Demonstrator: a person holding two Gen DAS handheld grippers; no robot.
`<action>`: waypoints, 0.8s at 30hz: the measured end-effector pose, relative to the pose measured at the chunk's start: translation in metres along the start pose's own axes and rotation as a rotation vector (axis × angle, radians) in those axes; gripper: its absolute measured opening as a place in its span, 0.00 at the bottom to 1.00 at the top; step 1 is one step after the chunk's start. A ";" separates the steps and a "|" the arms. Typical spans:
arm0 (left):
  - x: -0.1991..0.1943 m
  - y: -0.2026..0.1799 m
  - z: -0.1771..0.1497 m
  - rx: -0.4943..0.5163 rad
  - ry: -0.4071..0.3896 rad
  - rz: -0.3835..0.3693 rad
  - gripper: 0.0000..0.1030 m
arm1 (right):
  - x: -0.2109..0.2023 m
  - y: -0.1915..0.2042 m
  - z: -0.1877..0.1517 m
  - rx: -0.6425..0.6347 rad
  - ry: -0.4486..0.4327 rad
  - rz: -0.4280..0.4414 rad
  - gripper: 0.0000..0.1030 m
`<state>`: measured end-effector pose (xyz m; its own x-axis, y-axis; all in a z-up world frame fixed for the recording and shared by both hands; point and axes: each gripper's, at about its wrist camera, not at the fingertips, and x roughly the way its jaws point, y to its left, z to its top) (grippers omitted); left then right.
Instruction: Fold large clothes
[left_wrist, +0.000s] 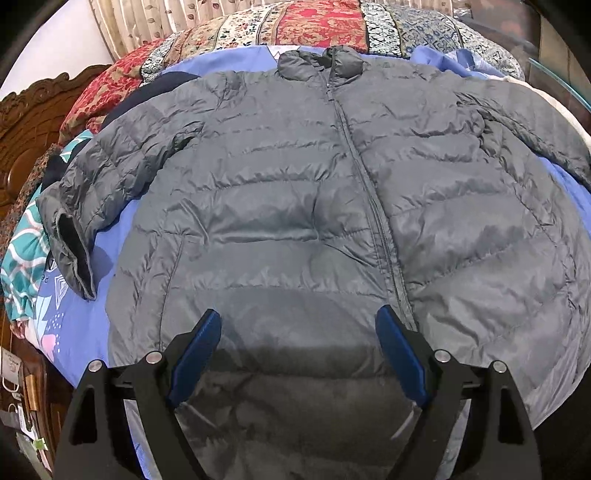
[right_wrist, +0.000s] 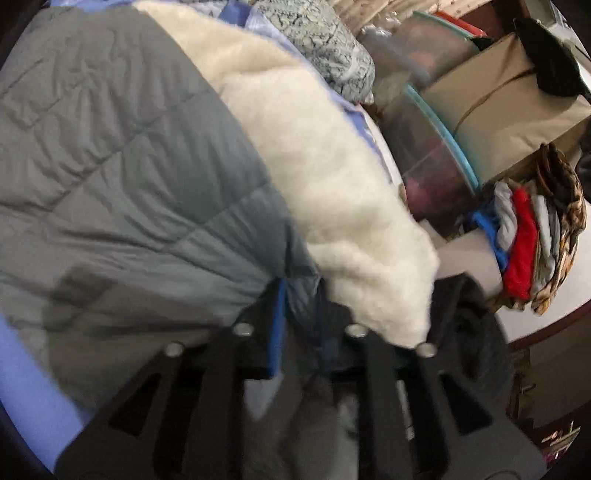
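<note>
A grey quilted puffer jacket (left_wrist: 295, 192) lies spread front-up on the bed, zipper closed, collar at the far side. Its left sleeve (left_wrist: 92, 206) lies bent at the left, cuff down. My left gripper (left_wrist: 298, 325) is open, hovering over the jacket's lower hem, holding nothing. In the right wrist view my right gripper (right_wrist: 301, 295) is shut on the edge of the grey jacket (right_wrist: 122, 177), with fabric pinched between the blue pads (right_wrist: 277, 325). That view is blurred.
The bed has a blue sheet (left_wrist: 81, 325) and patterned pillows (left_wrist: 295, 26) at the far side. A carved wooden headboard (left_wrist: 22, 122) stands left. A white fleece blanket (right_wrist: 314, 166) lies beside the jacket. Plastic bins (right_wrist: 432, 155), a box and stacked clothes (right_wrist: 524, 240) stand right.
</note>
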<state>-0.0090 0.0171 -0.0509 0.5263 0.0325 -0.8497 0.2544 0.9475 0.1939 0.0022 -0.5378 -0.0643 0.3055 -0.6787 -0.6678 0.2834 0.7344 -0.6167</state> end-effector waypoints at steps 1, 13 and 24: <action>-0.001 0.000 -0.001 0.005 -0.002 0.000 0.98 | -0.006 0.000 -0.002 0.024 -0.016 0.006 0.27; 0.000 0.019 -0.003 0.009 -0.021 -0.034 0.98 | -0.183 0.037 -0.043 0.294 -0.279 0.683 0.69; -0.007 0.075 -0.023 -0.069 -0.058 -0.003 0.98 | -0.242 0.218 -0.040 0.004 -0.183 0.896 0.56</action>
<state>-0.0120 0.0951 -0.0415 0.5725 0.0133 -0.8198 0.2001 0.9674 0.1554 -0.0467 -0.2137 -0.0536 0.5518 0.1550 -0.8194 -0.1259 0.9868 0.1019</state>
